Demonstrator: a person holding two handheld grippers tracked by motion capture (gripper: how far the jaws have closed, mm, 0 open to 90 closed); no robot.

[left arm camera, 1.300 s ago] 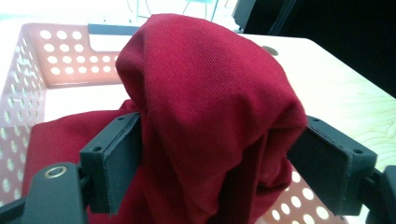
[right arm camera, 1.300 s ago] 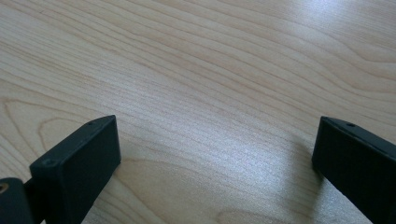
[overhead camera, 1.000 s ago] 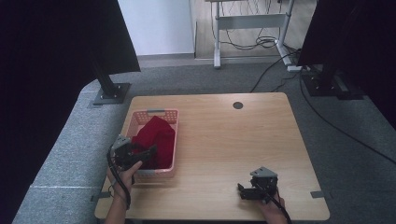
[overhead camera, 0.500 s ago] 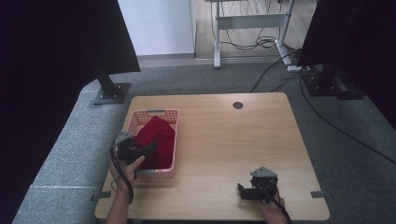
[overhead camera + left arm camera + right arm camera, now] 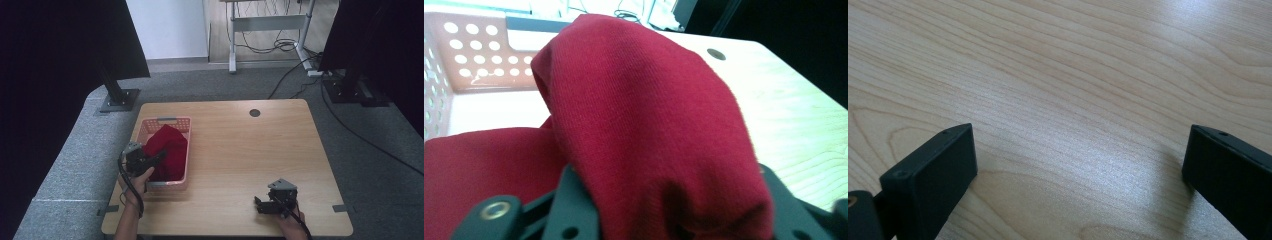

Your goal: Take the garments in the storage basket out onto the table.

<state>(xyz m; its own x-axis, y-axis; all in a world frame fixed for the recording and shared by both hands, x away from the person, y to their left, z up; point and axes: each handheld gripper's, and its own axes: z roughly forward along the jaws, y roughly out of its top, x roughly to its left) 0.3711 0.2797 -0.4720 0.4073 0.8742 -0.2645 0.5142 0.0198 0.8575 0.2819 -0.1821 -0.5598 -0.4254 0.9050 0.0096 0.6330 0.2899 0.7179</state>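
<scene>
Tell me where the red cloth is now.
In the high view, the red cloth lies in the pink basket at the table's left, beside the left tongs.

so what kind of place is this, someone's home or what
More likely a lab or office recording space than a home: black curtains flank the wooden table, a grey carpet covers the floor, and cables trail under a desk frame.

A light wooden desk [image 5: 240, 150] with rounded corners stands on grey carpet [image 5: 70, 170]. A pink perforated basket [image 5: 170, 122] sits directly on the desk toward its 9 o'clock edge, with red cloth [image 5: 167, 150] piled inside it. A small dark round grommet [image 5: 255, 113] is set into the desk near 12 o'clock. The wood around the centre and toward 3 o'clock is bare.
</scene>
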